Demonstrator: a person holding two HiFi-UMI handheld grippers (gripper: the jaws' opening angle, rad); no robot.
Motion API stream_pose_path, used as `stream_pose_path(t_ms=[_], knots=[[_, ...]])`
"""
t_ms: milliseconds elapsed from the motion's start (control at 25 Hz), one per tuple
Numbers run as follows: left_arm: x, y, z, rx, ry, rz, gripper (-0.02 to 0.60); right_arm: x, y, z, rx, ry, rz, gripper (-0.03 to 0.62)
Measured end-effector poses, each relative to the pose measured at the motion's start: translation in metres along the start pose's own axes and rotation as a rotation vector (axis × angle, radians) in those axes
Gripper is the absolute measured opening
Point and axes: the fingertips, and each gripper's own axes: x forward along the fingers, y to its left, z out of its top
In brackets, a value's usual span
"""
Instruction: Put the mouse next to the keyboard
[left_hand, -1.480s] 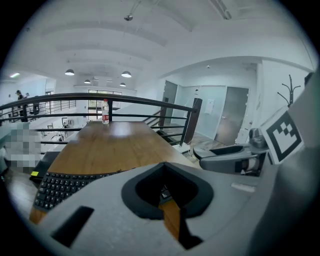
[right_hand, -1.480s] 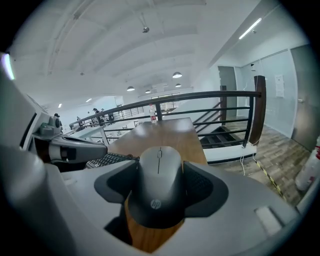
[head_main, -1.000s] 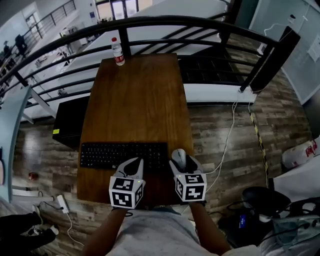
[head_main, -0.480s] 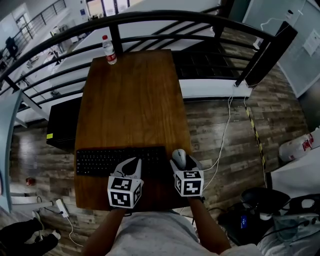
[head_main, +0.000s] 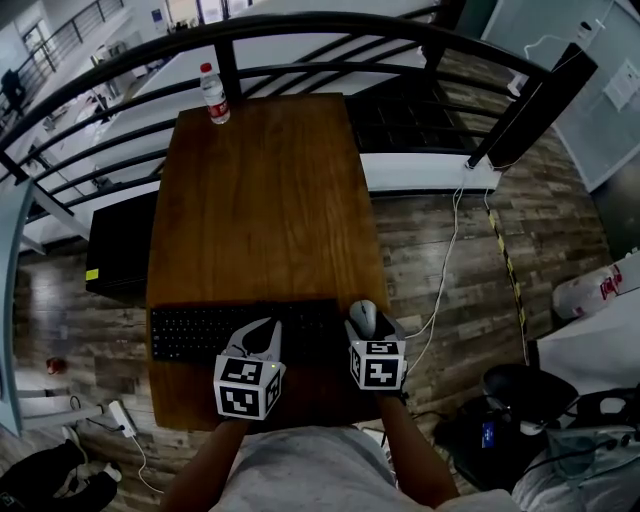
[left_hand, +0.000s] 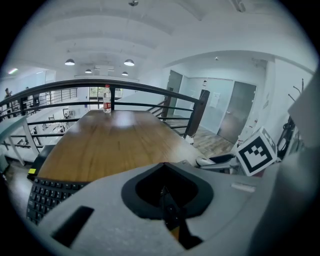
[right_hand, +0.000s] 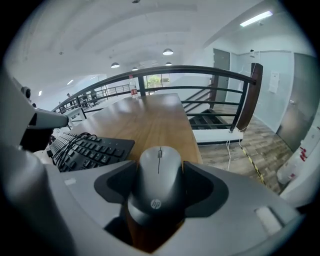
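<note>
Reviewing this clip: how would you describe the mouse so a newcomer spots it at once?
Start at the long brown wooden table. At its near end lies a flat black keyboard; just right of it, a small rounded grey mouse sits between the fingers of the right gripper. It alone is grey and domed, with a scroll wheel on top.

The right hand-held gripper (head_main: 365, 326), clamped on the mouse (head_main: 362, 315), has eased slightly toward the tabletop's (head_main: 265, 200) far edge and sunk lower, alongside the keyboard's (head_main: 210, 331) right end.
</note>
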Motion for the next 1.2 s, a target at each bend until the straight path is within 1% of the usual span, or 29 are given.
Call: stream_pose_path(t_ms=[360, 520, 840, 1040, 1200], knots=[[0.007, 0.010, 0.002, -0.004, 0.013, -0.017, -0.005, 0.011, -0.003, -0.006, 0.006, 0.033, -0.032, 0.305], [0.010, 0.012, 0.001, -0.007, 0.014, -0.018, -0.005, 0.013, -0.005, -0.010, -0.009, 0.032, -0.041, 0.305], [0.010, 0.008, -0.001, -0.004, 0.014, -0.025, -0.005, 0.013, -0.004, -0.010, 0.002, 0.012, -0.038, 0.304], [0.005, 0.007, 0.000, -0.004, 0.007, -0.019, -0.005, 0.010, -0.006, -0.008, 0.039, 0.003, -0.024, 0.307], [0.000, 0.007, 0.001, -0.007, -0.002, -0.009, -0.005, 0.004, -0.003, -0.001, 0.034, -0.016, -0.011, 0.305]])
